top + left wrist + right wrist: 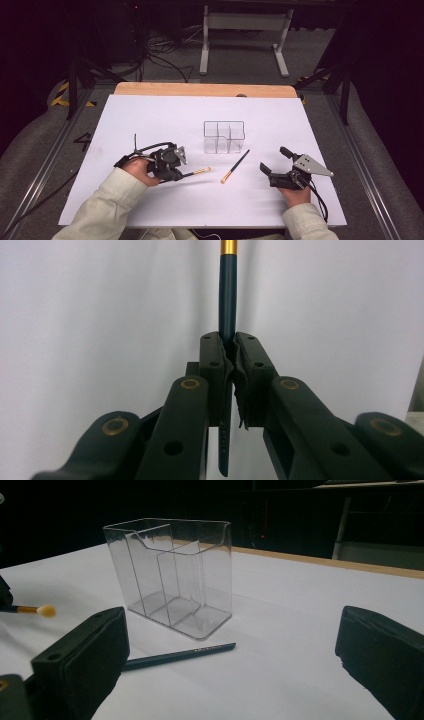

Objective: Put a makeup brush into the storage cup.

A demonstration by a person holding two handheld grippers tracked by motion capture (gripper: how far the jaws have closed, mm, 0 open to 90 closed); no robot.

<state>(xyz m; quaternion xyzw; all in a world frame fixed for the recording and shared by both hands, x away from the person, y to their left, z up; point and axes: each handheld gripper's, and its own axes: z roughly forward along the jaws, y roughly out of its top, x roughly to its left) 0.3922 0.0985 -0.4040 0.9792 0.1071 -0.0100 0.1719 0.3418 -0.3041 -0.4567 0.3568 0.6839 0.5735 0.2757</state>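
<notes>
Left tongs clamped on a thin brush — dark handle pinched between the jaws, gold band and pale tip sticking out ahead of them, pointing toward the right hand. In the left gripper view the handle runs straight up out of the closed pads, its tail end poking back below them.

Right tongs wide apart, holding nothing, low over the white table. A second brush lies flat on the sheet just ahead of them, between the two tongs.

Clear organizer stands upright beyond both tongs, its compartments empty.

Risks, as I judge them: the handle is slim and round, and the grip sits near its rear end — it could pivot or slip when tilted upright. The organizer looks light; a brush tip catching its rim could tip or shove it.
</notes>
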